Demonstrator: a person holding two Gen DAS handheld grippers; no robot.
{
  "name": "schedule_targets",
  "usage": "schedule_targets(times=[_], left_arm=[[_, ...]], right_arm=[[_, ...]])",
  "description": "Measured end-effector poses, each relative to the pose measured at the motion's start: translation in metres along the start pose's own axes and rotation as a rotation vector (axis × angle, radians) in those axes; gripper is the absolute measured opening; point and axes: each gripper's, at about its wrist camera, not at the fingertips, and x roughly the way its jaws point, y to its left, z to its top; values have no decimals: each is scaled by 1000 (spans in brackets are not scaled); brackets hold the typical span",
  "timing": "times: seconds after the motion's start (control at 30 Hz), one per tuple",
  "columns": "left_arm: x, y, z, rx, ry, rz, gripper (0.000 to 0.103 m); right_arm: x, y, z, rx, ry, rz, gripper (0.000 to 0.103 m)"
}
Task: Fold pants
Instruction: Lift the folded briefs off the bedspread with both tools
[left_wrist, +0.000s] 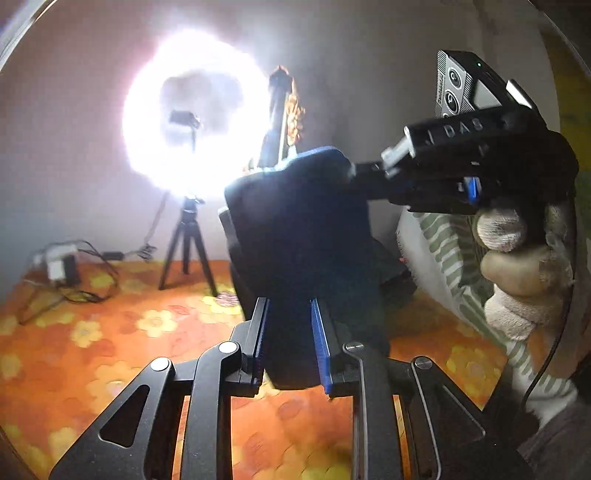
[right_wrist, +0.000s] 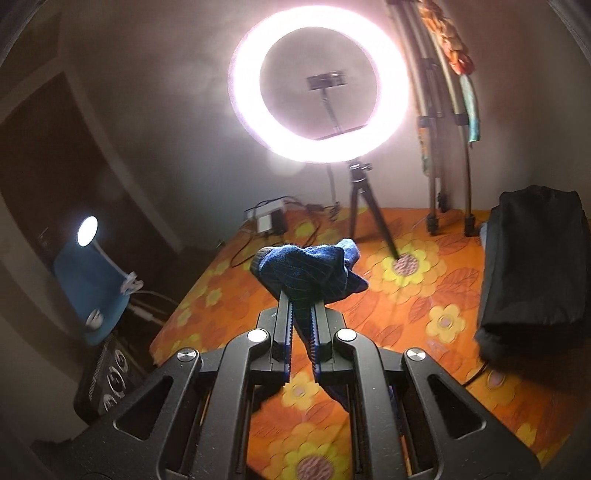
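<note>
The dark blue pants hang in the air above the orange flowered bedsheet. My left gripper is shut on a thick bunch of the cloth. My right gripper shows in the left wrist view at the upper right, held by a hand, its fingers clamped on the far edge of the same cloth. In the right wrist view my right gripper is shut on the blue pants, which bunch up past the fingertips and trail down between the fingers.
A lit ring light on a small tripod stands at the far edge of the bed. A dark folded garment lies at the right. A power adapter with cables lies at the back. A striped pillow sits at the right.
</note>
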Motion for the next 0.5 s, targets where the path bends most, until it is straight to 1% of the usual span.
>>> schedule_targets(times=[0.1, 0.17, 0.27, 0.4, 0.5], left_arm=[[-28, 0, 1, 46, 3, 33, 21], [-39, 0, -1, 53, 7, 43, 21], [-42, 3, -3, 53, 30, 49, 21], [-16, 13, -12, 67, 84, 67, 21], [9, 22, -18, 62, 128, 75, 21]], right_arm=[[-10, 14, -13, 0, 10, 32, 9], [-11, 19, -20, 0, 20, 53, 9], [5, 11, -32, 10, 54, 49, 9], [56, -31, -46, 81, 149, 31, 9], [96, -69, -51, 120, 196, -7, 9]])
